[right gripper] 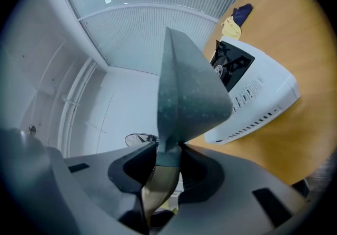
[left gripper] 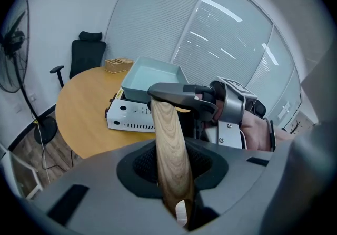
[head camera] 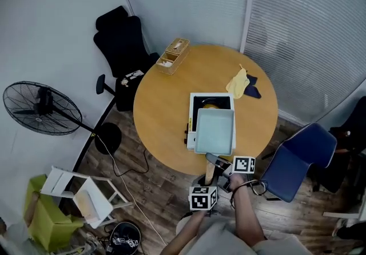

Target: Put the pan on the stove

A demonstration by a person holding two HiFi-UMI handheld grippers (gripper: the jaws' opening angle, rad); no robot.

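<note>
Pan (head camera: pixel 214 132) being held over near part of stove (head camera: pixel 191 112) on table (head camera: pixel 163 105). Handle (left gripper: pixel 169 144) being clamped by left hand-held gripper (left gripper: pixel 175 178), neck (left gripper: pixel 176 91) by right hand-held gripper (right gripper: pixel 167 157). Double grip likely for level carrying. Contact with stove unclear.

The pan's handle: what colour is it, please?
The handle is pale wood grain; left gripper view.

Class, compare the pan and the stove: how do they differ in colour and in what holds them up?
The pan is pale blue-green; the stove is white with a black burner well. The left gripper and right gripper hold the pan by its handle, over the stove's near part; the stove rests on the table. Both are squarish.
</note>
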